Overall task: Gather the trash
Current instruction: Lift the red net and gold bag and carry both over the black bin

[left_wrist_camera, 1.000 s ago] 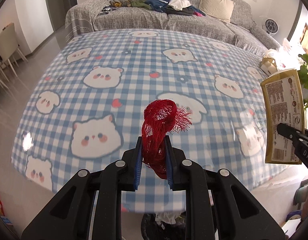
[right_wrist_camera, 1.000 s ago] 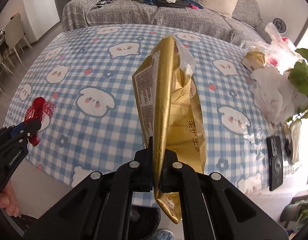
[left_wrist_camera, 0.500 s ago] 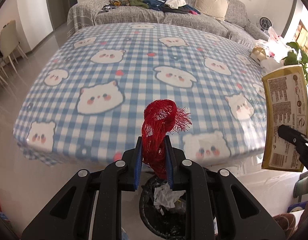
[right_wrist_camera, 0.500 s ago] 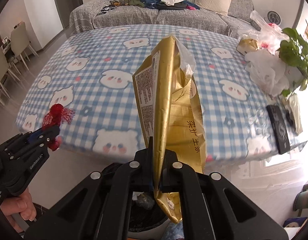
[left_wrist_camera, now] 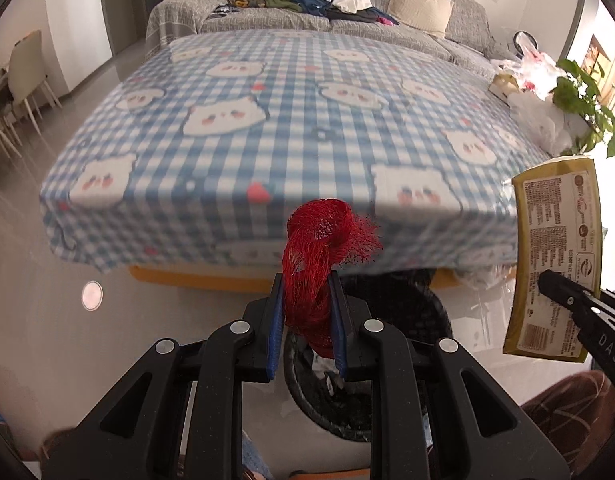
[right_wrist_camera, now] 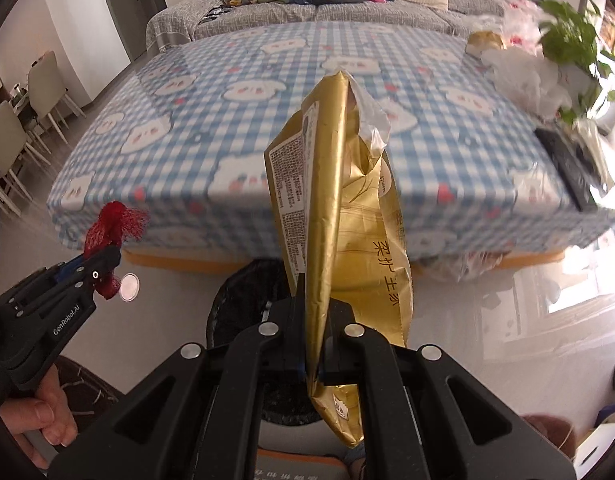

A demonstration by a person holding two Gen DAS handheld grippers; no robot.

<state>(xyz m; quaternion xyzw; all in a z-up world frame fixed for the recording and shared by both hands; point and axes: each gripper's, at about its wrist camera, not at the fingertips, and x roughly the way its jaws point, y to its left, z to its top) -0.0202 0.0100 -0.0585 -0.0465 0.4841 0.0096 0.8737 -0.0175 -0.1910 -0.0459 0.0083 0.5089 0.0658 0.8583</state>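
— Red mesh netting point(left_wrist_camera: 323, 256): where was it?
— Clenched between the left gripper's point(left_wrist_camera: 307, 320) blue pads, hanging over the black trash bin point(left_wrist_camera: 327, 408) on the floor, just off the table's point(left_wrist_camera: 267, 120) near edge.
— And the gold bag point(right_wrist_camera: 347, 220)?
— Pinched in the right gripper point(right_wrist_camera: 317, 340), jaws fully closed on it, above the bin's rim.

Both fisheye views mounted just behind the fingers, angled steeply down past the near edge of the checked table point(left_wrist_camera: 267, 140) toward the black bin point(left_wrist_camera: 387, 360) on the floor close below. Shared between them: table, bin, grey sofa point(right_wrist_camera: 307, 12) at the back, and each other's gripper at the frame edge.
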